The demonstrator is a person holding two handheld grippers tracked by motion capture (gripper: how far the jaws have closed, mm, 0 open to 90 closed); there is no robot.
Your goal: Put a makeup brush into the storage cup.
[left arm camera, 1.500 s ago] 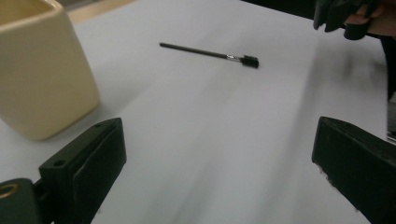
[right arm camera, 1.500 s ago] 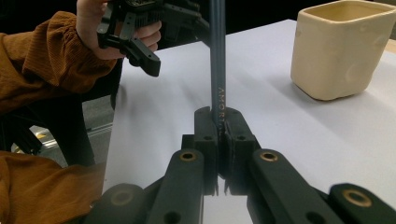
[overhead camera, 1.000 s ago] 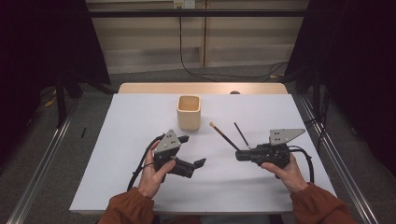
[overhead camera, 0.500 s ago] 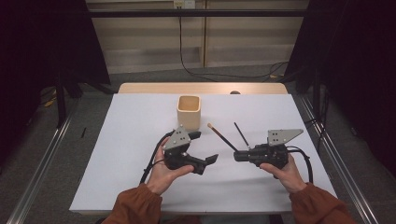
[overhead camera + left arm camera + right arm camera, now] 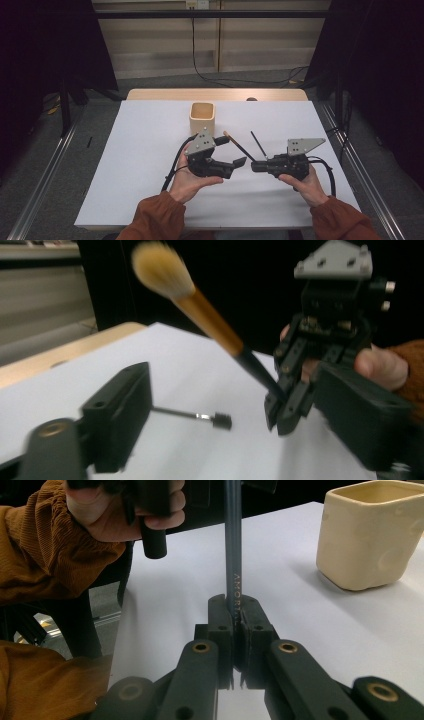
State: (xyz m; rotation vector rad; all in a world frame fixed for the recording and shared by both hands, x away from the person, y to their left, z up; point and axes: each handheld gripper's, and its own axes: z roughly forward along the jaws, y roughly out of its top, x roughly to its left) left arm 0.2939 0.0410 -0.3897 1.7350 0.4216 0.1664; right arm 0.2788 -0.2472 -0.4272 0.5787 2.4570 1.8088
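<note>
Right gripper [image 5: 252, 165]: jaws clamped shut on the dark lower handle of a makeup brush with a tan wooden ferrule and a fluffy cream head [image 5: 210, 320]; in the right gripper view the handle [image 5: 233, 550] rises straight up from between the pads.
Writing: pale letters run lengthwise along the handle, reading roughly "AMORTAL"; the last letters sit at the pads and are hard to make out.
Brush axis: in the high view it slants from the right gripper up and left, head end [image 5: 226, 133] toward the cup, lifted off the counter.
Left gripper [image 5: 240, 161]: jaws apart and have just been closing; its pads press on nothing, tips just beside the right gripper's.
Second brush: thin black stick with a small dark tip [image 5: 258, 144], lying on the white counter [image 5: 140, 150].
Cup: cream square ceramic cup [image 5: 202, 118], upright beyond the grippers.
</note>
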